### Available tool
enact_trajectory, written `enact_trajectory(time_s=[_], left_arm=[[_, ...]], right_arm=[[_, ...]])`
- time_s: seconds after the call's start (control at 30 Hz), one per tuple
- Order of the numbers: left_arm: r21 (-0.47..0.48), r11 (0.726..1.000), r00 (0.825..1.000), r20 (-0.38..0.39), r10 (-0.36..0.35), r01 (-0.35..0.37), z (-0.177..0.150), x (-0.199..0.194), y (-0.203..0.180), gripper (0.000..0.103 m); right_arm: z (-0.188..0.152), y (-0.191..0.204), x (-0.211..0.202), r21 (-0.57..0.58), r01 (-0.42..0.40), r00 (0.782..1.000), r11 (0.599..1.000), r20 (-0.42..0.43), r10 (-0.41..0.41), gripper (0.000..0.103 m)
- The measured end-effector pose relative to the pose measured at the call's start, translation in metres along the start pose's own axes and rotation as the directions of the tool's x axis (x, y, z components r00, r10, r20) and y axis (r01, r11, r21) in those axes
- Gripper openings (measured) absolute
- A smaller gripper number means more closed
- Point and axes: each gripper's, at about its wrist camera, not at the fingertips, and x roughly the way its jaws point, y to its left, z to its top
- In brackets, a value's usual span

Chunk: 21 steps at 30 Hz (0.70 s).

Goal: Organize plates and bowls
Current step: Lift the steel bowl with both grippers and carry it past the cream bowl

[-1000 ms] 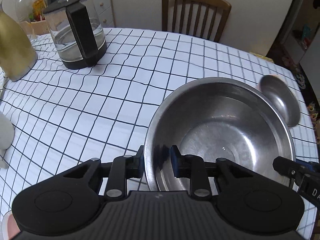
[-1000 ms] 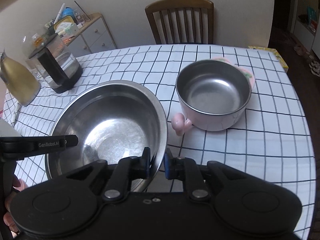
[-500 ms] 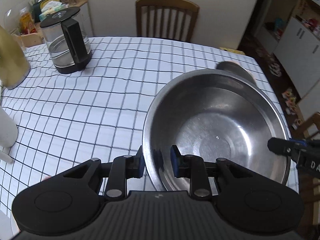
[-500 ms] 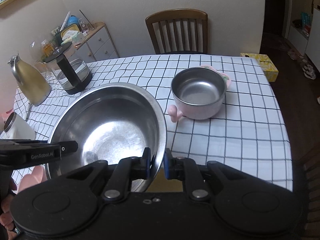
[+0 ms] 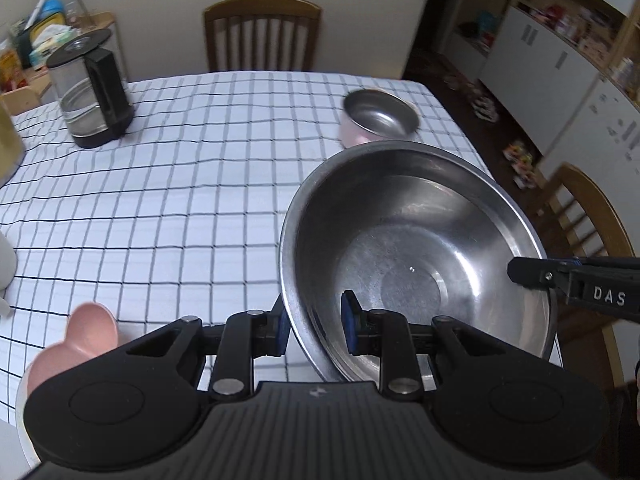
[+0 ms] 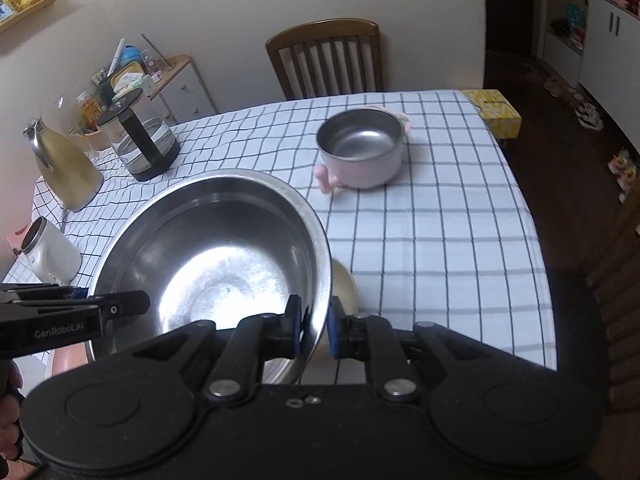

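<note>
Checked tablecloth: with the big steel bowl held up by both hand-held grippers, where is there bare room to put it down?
Widest bare patch of the checked tablecloth: between the glass kettle with black handle and the small pink steel-lined bowl, running toward the near right edge. Crowded: the left edge, with the gold jug and white cup.

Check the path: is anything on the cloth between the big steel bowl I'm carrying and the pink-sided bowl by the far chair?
Nothing visible. Both grippers, left and right, clamp the steel bowl; only bare checked tablecloth lies before the pink-sided bowl.
</note>
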Motion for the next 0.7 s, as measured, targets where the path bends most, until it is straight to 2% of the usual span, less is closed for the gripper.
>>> enact_trajectory(time_s=[0.33,0.7], left_arm=[[0.140,0.987,0.995,-0.055,-0.077,0.084,-0.046,0.005,-0.040,0.025],[0.268,0.953,0.986,-0.125,-0.109,0.139,-0.090,0.040,-0.087,0.025]], right_arm=[[-0.058,-0.023,-0.030,0.086,0.066,0.998,0.994,-0.012,-0.065,0.014],[-0.119,-0.057,-0.038,0.179,0.167,0.986,0.970,-0.048,-0.161,0.014]])
